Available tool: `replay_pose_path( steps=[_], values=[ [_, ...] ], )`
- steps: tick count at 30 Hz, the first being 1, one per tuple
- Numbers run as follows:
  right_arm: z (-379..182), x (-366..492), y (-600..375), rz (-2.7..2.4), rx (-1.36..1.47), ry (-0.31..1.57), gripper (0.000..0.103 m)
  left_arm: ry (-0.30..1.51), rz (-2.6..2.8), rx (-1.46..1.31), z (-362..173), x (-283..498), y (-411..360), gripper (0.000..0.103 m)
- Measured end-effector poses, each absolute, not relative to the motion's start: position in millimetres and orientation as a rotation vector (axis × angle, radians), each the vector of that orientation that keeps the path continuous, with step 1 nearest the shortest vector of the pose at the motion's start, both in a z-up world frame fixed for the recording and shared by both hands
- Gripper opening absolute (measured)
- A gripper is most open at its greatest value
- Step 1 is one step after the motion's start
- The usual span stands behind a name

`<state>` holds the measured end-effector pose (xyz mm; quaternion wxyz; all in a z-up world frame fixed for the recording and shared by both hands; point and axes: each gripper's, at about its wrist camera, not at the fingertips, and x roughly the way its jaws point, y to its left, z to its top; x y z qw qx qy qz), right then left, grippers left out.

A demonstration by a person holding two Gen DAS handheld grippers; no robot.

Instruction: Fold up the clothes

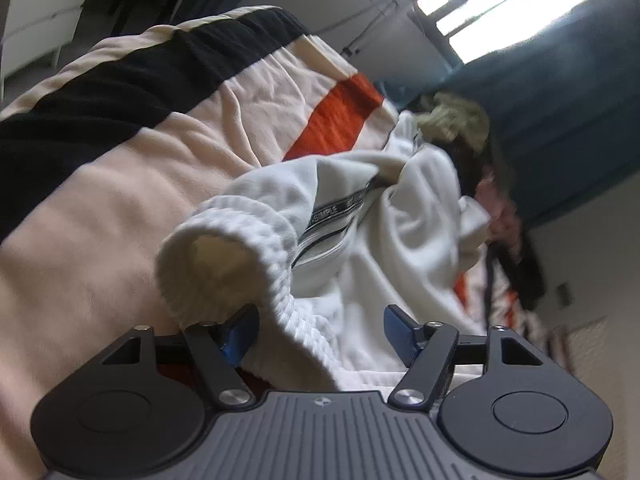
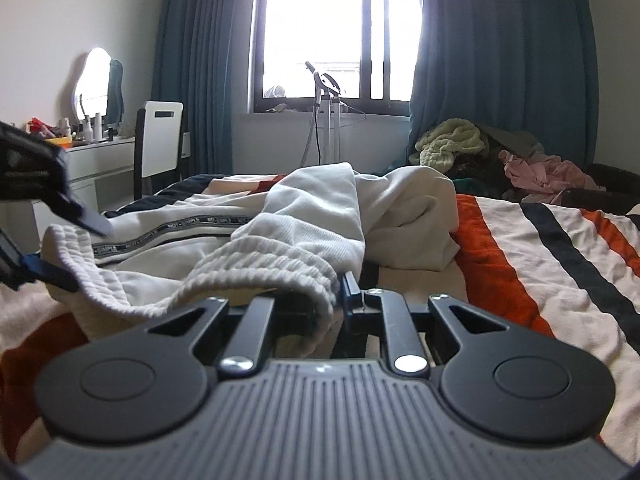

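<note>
Your left gripper gapes wide around white sweatpants waistband | your right gripper pinches waistband | striped bedspread beneath.

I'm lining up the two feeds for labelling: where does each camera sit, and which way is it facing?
Left wrist: rides the left hand-held gripper, rolled sideways, looking along the striped blanket at the white ribbed-cuff sweatpants; its blue-padded fingers show, spread around the waistband.
Right wrist: rides the right hand-held gripper, level, facing the bright window; its fingers pinch the waistband, and the left gripper shows at left.
Shared: sweatpants, blanket, window, blue curtains.
</note>
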<state>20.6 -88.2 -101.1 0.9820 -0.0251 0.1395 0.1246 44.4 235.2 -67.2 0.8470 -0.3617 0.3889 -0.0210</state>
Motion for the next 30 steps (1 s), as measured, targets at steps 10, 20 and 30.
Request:
replay_pose_path(
  steps=[10, 20, 30],
  values=[
    [-106, 19, -86, 0.239, -0.081, 0.289, 0.019, 0.731, 0.032, -0.722, -72, 46, 254, 0.012],
    [-103, 17, -94, 0.474, 0.094, 0.31, 0.074, 0.527, 0.124, -0.817, -63, 40, 290, 0.011],
    [-93, 36, -128, 0.607, 0.458, 0.299, 0.035, 0.549, 0.268, -0.844, -86, 58, 314, 0.01]
  ],
)
